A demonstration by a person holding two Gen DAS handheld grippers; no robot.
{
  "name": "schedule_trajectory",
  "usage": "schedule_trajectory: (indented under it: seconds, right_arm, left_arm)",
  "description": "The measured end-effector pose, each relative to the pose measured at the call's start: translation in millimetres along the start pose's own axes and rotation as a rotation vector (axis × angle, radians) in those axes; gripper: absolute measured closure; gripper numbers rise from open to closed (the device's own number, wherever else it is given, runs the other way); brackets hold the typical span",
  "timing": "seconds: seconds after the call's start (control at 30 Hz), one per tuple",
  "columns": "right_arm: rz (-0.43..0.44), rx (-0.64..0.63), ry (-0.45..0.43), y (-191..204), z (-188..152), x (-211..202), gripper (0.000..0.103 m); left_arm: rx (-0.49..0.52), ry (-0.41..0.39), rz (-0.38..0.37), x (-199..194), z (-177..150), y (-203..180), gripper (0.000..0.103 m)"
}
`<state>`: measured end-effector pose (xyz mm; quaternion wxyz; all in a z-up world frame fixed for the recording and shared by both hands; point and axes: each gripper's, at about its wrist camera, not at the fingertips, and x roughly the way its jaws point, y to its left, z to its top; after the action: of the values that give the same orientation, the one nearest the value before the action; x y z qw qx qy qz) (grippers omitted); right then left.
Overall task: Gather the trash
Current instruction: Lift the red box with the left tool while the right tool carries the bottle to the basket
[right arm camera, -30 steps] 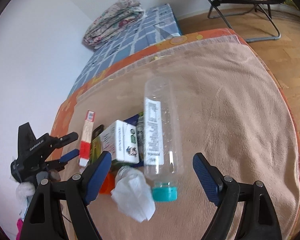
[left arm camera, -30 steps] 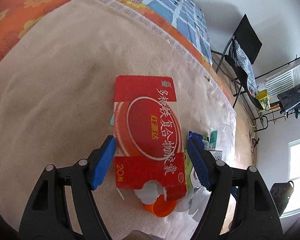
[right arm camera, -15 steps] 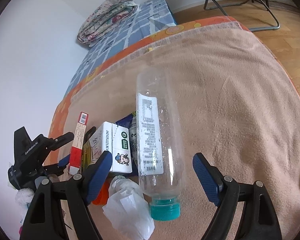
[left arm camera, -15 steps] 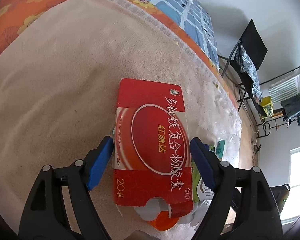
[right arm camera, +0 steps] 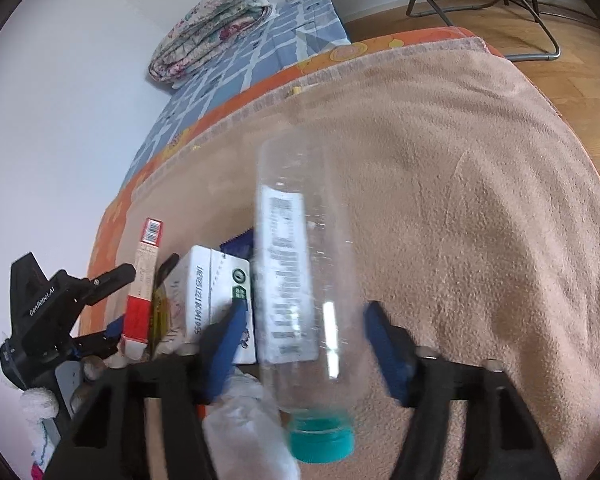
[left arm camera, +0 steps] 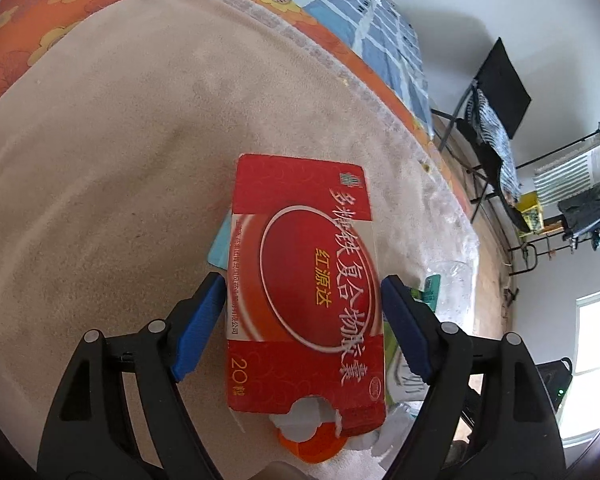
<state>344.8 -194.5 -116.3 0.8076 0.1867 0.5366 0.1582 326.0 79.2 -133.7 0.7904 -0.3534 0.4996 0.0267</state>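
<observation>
Both grippers straddle trash, neither clamped yet.

The left gripper has its fingers apart either side of the red carton; the right gripper, also apart, brackets the clear bottle. Beside the bottle lie a white box and crumpled tissue on the beige blanket. Nothing looks collected yet.
</observation>
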Motion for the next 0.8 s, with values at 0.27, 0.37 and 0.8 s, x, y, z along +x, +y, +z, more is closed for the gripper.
schedule_trajectory:
  seconds: [0.27,0.37,0.8]
  right_arm:
    - [0.011,0.006,-0.007,-4.7,-1.8,-1.6,0.046]
    - [0.014,0.009,-0.017,-5.6,-2.8,-4.9,0.046]
    - [0.004,0.019,-0.097,-15.1,-6.7,-44.8,0.047]
  left_arm:
    - [0.0,0.007,0.013,5.0,-0.9,2.8,0.02]
    - [0.002,-0.003,0.01,2.4,-2.6,3.7,0.022]
    - [0.034,-0.066,-0.031,-41.4,-1.5,9.6,0.023]
